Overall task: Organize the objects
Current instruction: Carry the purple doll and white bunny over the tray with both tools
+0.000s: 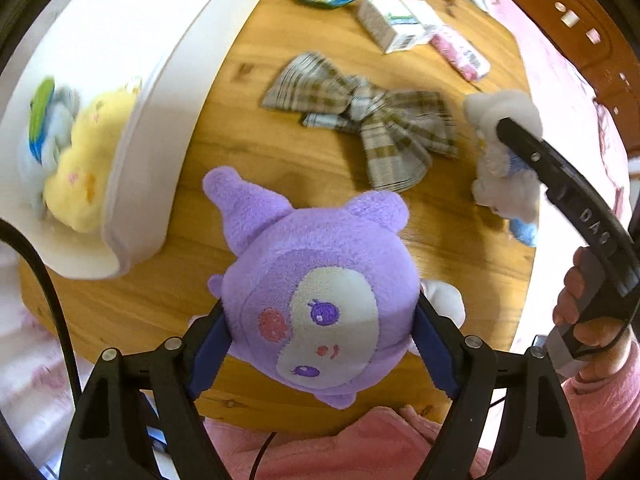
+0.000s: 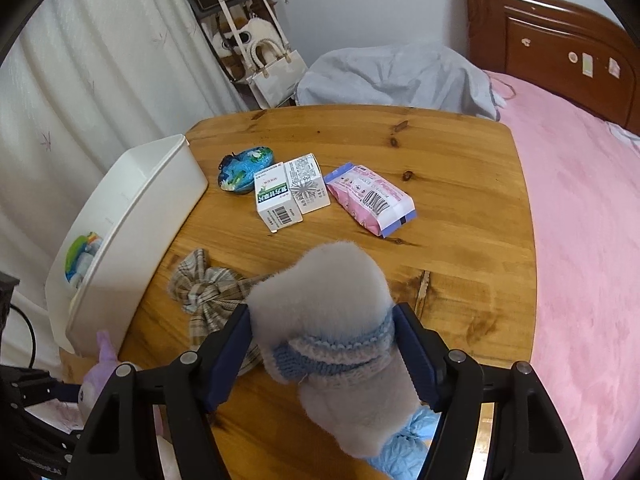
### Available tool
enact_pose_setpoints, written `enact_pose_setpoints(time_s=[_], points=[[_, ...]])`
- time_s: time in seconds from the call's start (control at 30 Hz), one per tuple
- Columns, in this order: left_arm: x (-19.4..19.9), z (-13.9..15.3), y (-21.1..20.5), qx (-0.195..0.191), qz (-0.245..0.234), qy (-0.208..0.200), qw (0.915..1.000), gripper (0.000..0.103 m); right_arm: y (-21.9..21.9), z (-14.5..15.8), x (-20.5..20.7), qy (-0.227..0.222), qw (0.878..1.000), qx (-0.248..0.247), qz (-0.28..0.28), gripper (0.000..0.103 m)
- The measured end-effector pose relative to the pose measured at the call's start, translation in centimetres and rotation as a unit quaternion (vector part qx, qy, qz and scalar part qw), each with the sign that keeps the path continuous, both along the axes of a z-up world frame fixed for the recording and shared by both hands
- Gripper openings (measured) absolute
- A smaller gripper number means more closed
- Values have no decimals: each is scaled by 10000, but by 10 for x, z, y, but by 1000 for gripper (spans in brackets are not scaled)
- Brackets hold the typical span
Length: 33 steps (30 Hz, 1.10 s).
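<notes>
A round purple plush toy [image 1: 316, 304] with a white face hangs above the wooden table [image 1: 280, 152], and my left gripper [image 1: 320, 340] is shut on its sides. In the right wrist view my right gripper [image 2: 322, 354] is shut on a grey plush toy [image 2: 332, 300] that wears a blue and white knitted band; the same grey plush [image 1: 504, 152] shows at the right of the left wrist view. A white bin [image 1: 132, 92] stands at the table's left and holds a yellow plush [image 1: 88, 160] and a blue-green item [image 1: 40, 120].
On the table lie a plaid bow [image 2: 208, 292], two white boxes [image 2: 288, 192], a pink packet [image 2: 372, 200] and a blue patterned pouch [image 2: 244, 168]. A bed with a pink cover [image 2: 580, 240] borders the table on the right. A hand [image 1: 580, 312] and pink sleeve are near.
</notes>
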<state>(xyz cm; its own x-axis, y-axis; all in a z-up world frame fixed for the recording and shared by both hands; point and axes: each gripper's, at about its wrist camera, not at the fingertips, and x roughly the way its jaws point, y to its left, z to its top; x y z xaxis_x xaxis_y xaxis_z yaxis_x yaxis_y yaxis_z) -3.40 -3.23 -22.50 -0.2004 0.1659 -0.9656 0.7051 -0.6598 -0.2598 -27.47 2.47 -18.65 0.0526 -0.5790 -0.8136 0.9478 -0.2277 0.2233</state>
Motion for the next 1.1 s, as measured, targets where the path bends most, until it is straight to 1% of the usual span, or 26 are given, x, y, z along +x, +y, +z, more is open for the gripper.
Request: enact_pose_setpoints(time_s=[0.13, 0.17, 0.3, 0.37, 0.43, 0.47, 0.5, 0.57, 0.7, 0.77, 0.87, 0.93, 1.1], points=[[0, 16, -1, -149, -366, 76, 9992, 84, 9, 7, 10, 12, 10000, -10, -43, 70], [-12, 20, -3, -207, -448, 99, 9987, 84, 10, 9, 12, 5, 10000, -15, -57, 70], [-13, 45, -12, -457, -824, 200, 9953, 84, 19, 20, 24, -39, 9999, -4, -153, 70], [-26, 56, -11, -532, -982, 340, 9932, 84, 23, 23, 28, -53, 9998, 6, -212, 70], [-19, 67, -16, -576, -1120, 468, 9909, 84, 28, 28, 36, -63, 9996, 4, -289, 70], [-29, 71, -17, -648, -1185, 544, 9894, 84, 29, 30, 39, -73, 9995, 12, -314, 70], [-27, 78, -19, -716, -1234, 607, 9879, 84, 32, 32, 45, -84, 9994, 21, -337, 69], [-27, 88, -26, -822, -1295, 725, 9855, 84, 34, 36, 53, -78, 9994, 24, -338, 69], [-17, 105, -41, -876, -1355, 957, 9822, 84, 38, 47, 77, 11, 9996, -6, -277, 69], [-21, 106, -52, -948, -1369, 1100, 9799, 84, 39, 53, 87, 25, 9996, -69, -258, 69], [-19, 108, -67, -1111, -1310, 1205, 9777, 84, 36, 62, 105, 44, 9997, -177, -182, 69], [-18, 108, -76, -1163, -1289, 1234, 9771, 85, 32, 69, 119, 69, 9996, -270, -99, 69], [-8, 111, -105, -1442, -1222, 1313, 9732, 85, 22, 84, 152, 70, 9986, -499, 140, 69]])
